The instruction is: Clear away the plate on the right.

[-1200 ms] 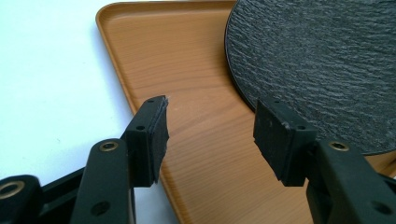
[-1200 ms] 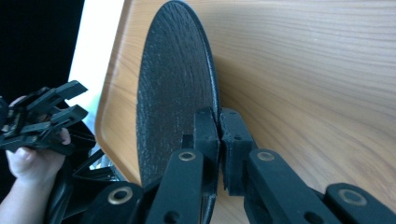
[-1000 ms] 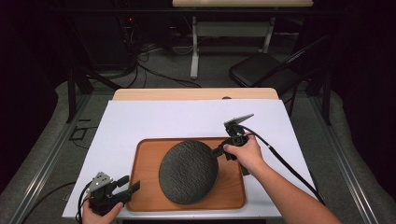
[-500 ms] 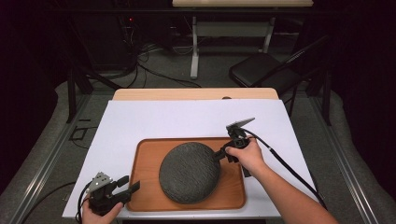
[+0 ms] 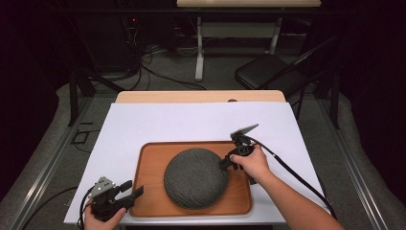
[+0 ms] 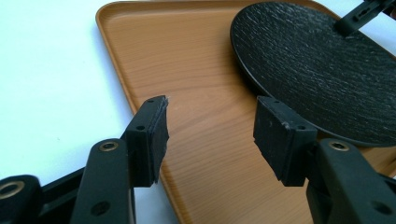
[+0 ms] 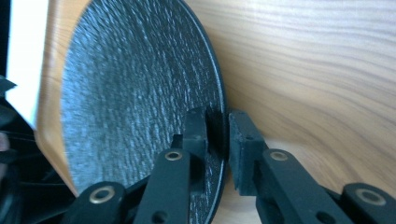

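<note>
A dark, rough-textured round plate [image 5: 195, 178] lies on a wooden tray [image 5: 148, 163] at the near side of the table. My right gripper [image 5: 225, 165] sits at the plate's right rim, shut on it. In the right gripper view one jaw lies over the plate [image 7: 140, 93] and the other is under its edge, against the tray [image 7: 303, 70], with the right gripper [image 7: 218, 130] pinching the rim. My left gripper [image 5: 133, 190] is held open at the tray's front left corner. Between the left gripper's [image 6: 210, 121] jaws there is only bare tray [image 6: 187, 60], and the plate [image 6: 317, 70] is to the right.
A white sheet [image 5: 191, 124] covers the table, with a strip of bare wood [image 5: 201, 97] at the far edge. The right gripper's cable [image 5: 297, 177] trails off toward the table's near right corner. A black chair [image 5: 268, 72] stands on the floor beyond the table.
My right gripper has slid slightly nearer and leftward onto the plate's rim. The left gripper and the plate have stayed put.
</note>
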{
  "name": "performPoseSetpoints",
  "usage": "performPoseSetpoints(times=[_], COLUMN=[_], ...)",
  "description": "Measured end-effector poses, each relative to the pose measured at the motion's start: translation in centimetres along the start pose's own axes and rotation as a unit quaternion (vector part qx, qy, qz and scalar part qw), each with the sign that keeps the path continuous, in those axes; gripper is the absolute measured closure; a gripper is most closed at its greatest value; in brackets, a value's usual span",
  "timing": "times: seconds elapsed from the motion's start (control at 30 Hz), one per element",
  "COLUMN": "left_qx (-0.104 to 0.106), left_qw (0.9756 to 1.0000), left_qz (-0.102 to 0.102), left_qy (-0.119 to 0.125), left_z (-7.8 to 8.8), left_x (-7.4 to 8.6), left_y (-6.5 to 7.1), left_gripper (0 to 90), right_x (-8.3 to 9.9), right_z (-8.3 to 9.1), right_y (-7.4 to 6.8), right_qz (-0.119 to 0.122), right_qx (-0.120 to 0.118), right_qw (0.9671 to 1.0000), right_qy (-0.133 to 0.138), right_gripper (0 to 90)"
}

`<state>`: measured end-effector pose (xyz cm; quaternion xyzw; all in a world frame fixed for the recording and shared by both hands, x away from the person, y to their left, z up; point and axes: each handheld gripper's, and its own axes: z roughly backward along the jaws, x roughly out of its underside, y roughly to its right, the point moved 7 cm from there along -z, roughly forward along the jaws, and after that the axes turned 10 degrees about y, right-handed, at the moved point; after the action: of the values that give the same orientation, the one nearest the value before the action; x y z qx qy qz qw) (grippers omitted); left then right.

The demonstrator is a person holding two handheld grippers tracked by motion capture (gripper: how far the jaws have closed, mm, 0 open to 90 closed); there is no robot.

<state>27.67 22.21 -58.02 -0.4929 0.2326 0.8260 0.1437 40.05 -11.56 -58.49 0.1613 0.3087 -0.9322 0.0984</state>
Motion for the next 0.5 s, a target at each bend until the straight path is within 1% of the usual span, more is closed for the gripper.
performPoseSetpoints(times=[0.07, 0.1, 0.17, 0.2, 0.23, 0.27, 0.3, 0.37, 0.4, 0.43, 0.47, 0.5], left_qx=[0.0, 0.0, 0.0, 0.0, 0.001, 0.0, 0.0, 0.0, 0.0, 0.0, 0.0, 0.0], left_qw=[1.0, 1.0, 1.0, 1.0, 1.0, 1.0, 1.0, 1.0, 1.0, 1.0, 1.0, 1.0], left_qz=[0.0, 0.0, 0.001, 0.001, 0.001, 0.0, 0.0, 0.001, 0.001, 0.001, 0.0, 0.0], left_qy=[0.0, 0.0, 0.001, 0.0, 0.0, 0.0, 0.0, 0.0, 0.0, 0.0, 0.001, 0.001], left_z=[0.0, 0.0, 0.0, 0.0, 0.0, 0.0, 0.0, 0.0, 0.0, 0.0, 0.0, 0.0], left_x=[0.0, 0.0, 0.0, 0.0, 0.0, 0.0, 0.0, 0.0, 0.0, 0.0, 0.0, 0.0], left_y=[0.0, 0.0, 0.0, 0.0, 0.0, 0.0, 0.0, 0.0, 0.0, 0.0, 0.0, 0.0], left_gripper=[44.6, 44.7, 44.6, 44.6, 44.6, 44.6, 44.6, 44.6, 44.6, 44.6, 44.6, 44.6], right_x=[0.3, 0.3, 0.3, 0.2, 0.2, 0.2, -0.1, -0.5, -0.6, -0.7, -0.7, -0.7], right_z=[-0.2, -0.4, -0.2, -0.1, -0.1, 0.0, 0.3, 1.0, 1.4, 1.8, 2.3, 2.6], right_y=[0.1, 0.1, 0.0, 0.1, 0.1, 0.0, 0.0, 0.1, 0.1, 0.1, 0.1, 0.0], right_qz=[-0.001, 0.002, 0.003, 0.016, 0.016, 0.02, 0.026, 0.034, 0.038, 0.04, 0.052, 0.057], right_qx=[0.013, 0.011, 0.015, 0.024, 0.024, 0.025, 0.029, 0.031, 0.036, 0.039, 0.042, 0.044], right_qw=[0.9999, 0.9999, 0.9999, 0.9996, 0.9996, 0.9995, 0.9991, 0.9985, 0.9982, 0.998, 0.9972, 0.9967], right_qy=[-0.009, -0.001, -0.004, -0.005, -0.005, 0.001, 0.017, 0.03, 0.028, 0.03, 0.034, 0.037], right_gripper=[76.6, 76.5, 76.5, 76.2, 76.2, 74.9, 73.4, 69.9, 66.6, 65.4, 64.5, 63.6])
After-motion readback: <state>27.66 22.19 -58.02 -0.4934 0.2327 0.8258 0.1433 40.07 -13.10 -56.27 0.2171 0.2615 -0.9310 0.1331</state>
